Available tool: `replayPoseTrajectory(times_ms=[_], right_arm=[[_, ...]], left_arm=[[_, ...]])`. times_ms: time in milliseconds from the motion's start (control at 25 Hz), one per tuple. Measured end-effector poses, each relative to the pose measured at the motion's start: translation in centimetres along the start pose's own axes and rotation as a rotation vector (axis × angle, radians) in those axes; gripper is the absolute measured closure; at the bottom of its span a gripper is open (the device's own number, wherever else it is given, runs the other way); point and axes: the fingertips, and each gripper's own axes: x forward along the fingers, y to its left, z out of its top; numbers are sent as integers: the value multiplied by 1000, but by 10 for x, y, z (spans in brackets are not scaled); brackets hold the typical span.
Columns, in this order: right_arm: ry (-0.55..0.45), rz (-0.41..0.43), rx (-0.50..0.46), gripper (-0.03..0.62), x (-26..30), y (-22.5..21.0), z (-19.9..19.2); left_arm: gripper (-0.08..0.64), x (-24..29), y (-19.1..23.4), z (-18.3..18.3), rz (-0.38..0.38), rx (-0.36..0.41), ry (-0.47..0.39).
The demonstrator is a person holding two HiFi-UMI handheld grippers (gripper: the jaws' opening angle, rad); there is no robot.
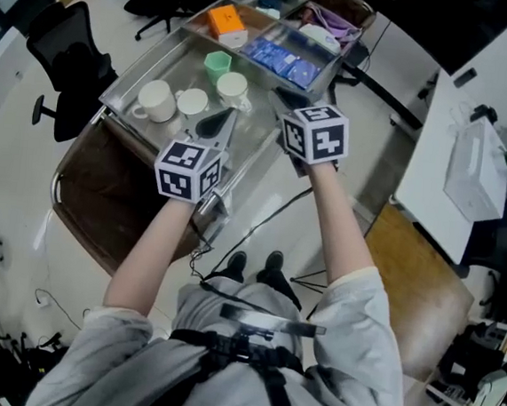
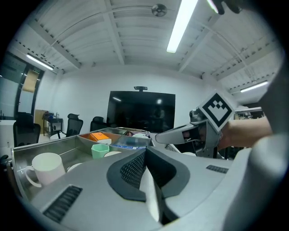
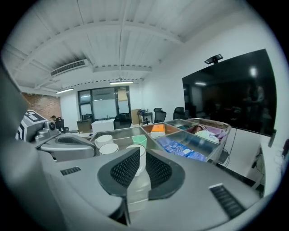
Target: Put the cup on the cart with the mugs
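Observation:
A metal cart tray (image 1: pixel 121 96) holds a white handled mug (image 1: pixel 155 101), a white cup (image 1: pixel 192 102), a green cup (image 1: pixel 218 63) and another white cup (image 1: pixel 232 87). My left gripper (image 1: pixel 218 125) hovers over the tray's near edge, jaws shut and empty; in its own view (image 2: pixel 145 155) the handled mug (image 2: pixel 45 167) stands at the left. My right gripper (image 1: pixel 288 103) is above and right of the nearest white cup, apart from it. Its jaws (image 3: pixel 140 151) stand close together with nothing held, and that cup (image 3: pixel 142 159) shows just beyond the tips.
Behind the mugs, metal bins hold an orange box (image 1: pixel 227 18) and blue packets (image 1: pixel 285 60). A black office chair (image 1: pixel 67 55) stands left of the cart, a white desk (image 1: pixel 445 163) at the right. A brown surface (image 1: pixel 102 196) lies under the cart's near side.

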Motion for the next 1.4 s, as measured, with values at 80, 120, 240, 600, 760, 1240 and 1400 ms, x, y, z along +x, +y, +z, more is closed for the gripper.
replayPoseTrajectory(times_ms=[80,120,240,600,760,1240,1400], right_arm=[[-28,-35,25,578,-23,-8,-7],[-42,-56,35,584,-34,-13,-10],[-77,-124,51,592,-69,-29,-21],[-137,-322,152,592,-201,-77,-110],[-171,-422,260,592,-271,-90,-165],[-97,-639,417,592,-459,-71,-334],[-85,-682,430,592,-491,-58,-363]], left_arm=[[558,0,-16,-1,-32,11,1],[557,0,-24,-2,-46,17,3],[557,1,-45,-8,-81,31,9],[558,-8,-128,-29,-177,88,31],[558,-17,-174,-49,-209,128,56],[558,-51,-284,-120,-261,132,104],[558,-62,-311,-137,-285,141,116]])
